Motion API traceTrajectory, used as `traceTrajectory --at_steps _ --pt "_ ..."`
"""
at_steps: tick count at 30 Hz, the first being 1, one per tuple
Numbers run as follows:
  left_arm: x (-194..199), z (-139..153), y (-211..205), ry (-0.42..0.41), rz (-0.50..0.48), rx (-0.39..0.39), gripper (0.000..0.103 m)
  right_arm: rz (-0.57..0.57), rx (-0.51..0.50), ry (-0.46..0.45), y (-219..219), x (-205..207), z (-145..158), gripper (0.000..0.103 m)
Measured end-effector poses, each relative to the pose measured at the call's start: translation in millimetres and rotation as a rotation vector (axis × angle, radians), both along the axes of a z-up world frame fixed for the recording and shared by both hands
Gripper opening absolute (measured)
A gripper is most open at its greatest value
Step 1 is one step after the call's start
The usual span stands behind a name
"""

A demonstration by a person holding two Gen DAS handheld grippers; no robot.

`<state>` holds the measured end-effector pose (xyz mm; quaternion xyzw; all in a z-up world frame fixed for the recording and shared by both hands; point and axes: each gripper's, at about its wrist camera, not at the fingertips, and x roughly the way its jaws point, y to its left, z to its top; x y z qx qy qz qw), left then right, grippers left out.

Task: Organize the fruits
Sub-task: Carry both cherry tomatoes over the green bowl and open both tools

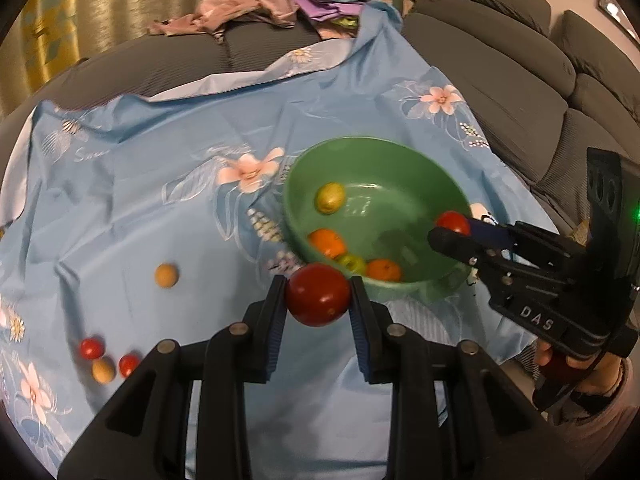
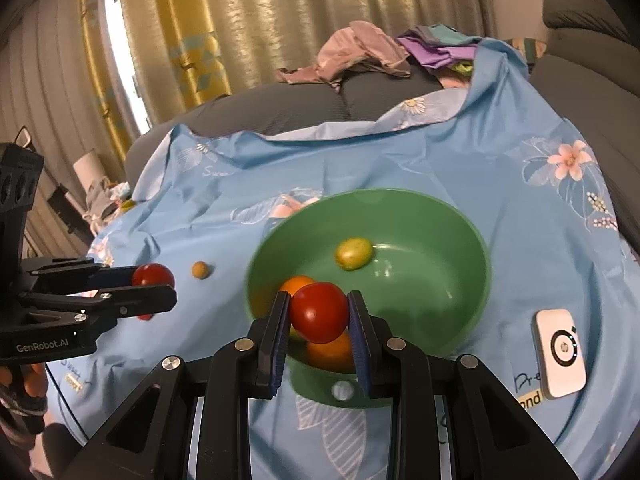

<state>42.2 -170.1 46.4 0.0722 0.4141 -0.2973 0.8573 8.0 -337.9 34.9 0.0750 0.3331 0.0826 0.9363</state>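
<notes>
Left gripper point(image 1: 318, 300) clamped on a red tomato point(image 1: 318, 294), the fruit held between the 2 blue-padded fingers just outside the near rim of the green bowl point(image 1: 384, 152). Right gripper point(image 2: 319, 316) likewise closed on a second red tomato point(image 2: 319, 312), held above the bowl's near-left interior; in the left wrist view this same gripper point(image 1: 450, 230) reaches over the bowl's right rim with its tomato point(image 1: 453, 222) at the tip. Bowl contents: 1 yellow-green fruit point(image 1: 330, 198) lying apart toward the far side, and 2 oranges point(image 1: 328, 243) with a small green fruit point(image 1: 352, 263) between them, grouped along the near wall. Fruit loose on the blue floral cloth point(image 1: 160, 184) — 1 tan round fruit point(image 1: 166, 275) left of the bowl, and, well apart toward the near left, 2 small red tomatoes point(image 1: 92, 348) flanking another tan fruit point(image 1: 103, 370). The cloth covers a grey sofa point(image 1: 500, 92); a heap of pink and purple clothes point(image 1: 256, 4) sits at its far edge, before gold curtains point(image 2: 260, 20). In the right wrist view a white device point(image 2: 560, 354) with a ring mark rests on the cloth just right of the bowl.
</notes>
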Motion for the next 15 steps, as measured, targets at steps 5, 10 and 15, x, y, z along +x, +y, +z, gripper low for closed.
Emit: traceTrajectory --at_steps 5,10,15 --pt "8.0 -1.3 -21.4 0.004 -0.037 0.005 0.03 -0.019 0.012 0.008 -9.7 3.6 -4.3 0.03" --pt "17.5 -8.0 -45.6 0.021 -0.075 0.019 0.03 -0.033 0.014 0.018 -16.4 6.1 -8.5 0.03" --pt "29.9 -17.9 -62.4 0.034 -0.092 0.049 0.03 -0.051 0.005 0.026 -22.4 8.4 -10.7 0.03"
